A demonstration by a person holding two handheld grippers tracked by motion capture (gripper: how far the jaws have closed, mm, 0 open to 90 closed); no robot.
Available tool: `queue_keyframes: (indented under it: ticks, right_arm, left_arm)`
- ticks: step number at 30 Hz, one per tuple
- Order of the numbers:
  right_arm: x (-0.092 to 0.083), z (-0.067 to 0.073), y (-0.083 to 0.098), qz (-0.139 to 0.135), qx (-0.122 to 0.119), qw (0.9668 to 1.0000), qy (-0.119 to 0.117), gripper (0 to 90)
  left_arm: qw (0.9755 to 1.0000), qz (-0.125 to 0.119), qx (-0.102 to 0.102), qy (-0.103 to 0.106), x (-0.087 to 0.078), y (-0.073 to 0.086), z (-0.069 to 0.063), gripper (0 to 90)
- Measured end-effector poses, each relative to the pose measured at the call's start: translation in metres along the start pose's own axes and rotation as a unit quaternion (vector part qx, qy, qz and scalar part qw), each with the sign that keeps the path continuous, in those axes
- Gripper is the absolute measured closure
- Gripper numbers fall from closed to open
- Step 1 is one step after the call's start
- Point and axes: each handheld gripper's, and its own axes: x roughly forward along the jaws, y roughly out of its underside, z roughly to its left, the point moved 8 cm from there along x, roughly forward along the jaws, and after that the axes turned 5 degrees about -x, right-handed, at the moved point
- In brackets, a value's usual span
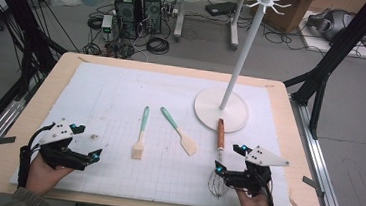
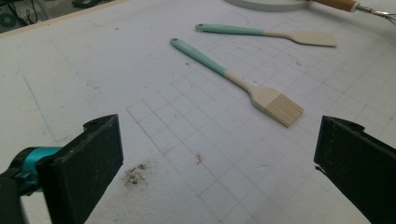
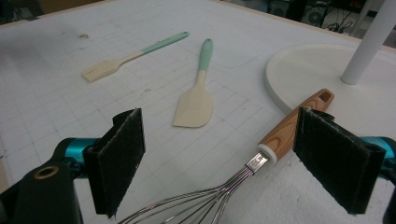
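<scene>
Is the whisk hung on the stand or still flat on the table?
Flat on the table. The whisk lies on the white mat, its wooden handle tip at the stand's base; the hooks up top are bare.

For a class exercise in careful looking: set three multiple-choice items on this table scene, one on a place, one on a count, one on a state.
1. Where does the whisk's wooden handle end?
A. on the stand's round base
B. on the pastry brush
C. over the table edge

2. How many utensils have mint-green handles?
A. one
B. two
C. three

3. How are the right gripper's jaws?
A. shut on the whisk
B. open, astride the whisk
C. shut on nothing

Key: 1 A, the handle tip overlaps the base; 2 B, pastry brush and spatula; 3 B, both pads stand apart.
</scene>
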Motion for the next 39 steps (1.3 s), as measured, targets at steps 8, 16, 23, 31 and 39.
queue_keyframes:
  ticks: [8, 16, 23, 31, 39]
  right_arm:
    - [0.0055, -0.0001, -0.0017, -0.002, 0.006, 1.0, -0.007, 15.7]
    - [0.004, 0.0011, -0.0015, -0.005, 0.015, 0.9998, -0.01, 15.7]
    - [0.0051, 0.0009, -0.0012, -0.005, 0.014, 0.9998, -0.012, 15.7]
    - [0.0057, 0.0018, -0.0008, -0.004, 0.014, 0.9998, -0.013, 15.7]
    - [0.0034, 0.0023, -0.0014, -0.008, 0.01, 0.9999, -0.01, 15.7]
  left_arm:
    - [1.0, -0.005, -0.005, -0.005, -0.0045, 0.0008, 0.0021, 1.7]
    - [1.0, -0.007, -0.004, -0.001, -0.0049, 0.0, -0.0007, 1.7]
    - [1.0, -0.008, -0.004, -0.002, -0.0051, -0.0003, -0.0003, 1.8]
    - [0.9999, -0.009, -0.002, -0.003, -0.0062, -0.0007, -0.0012, 1.8]
    - [0.9999, -0.011, 0.001, -0.003, -0.0066, -0.0011, -0.0023, 1.8]
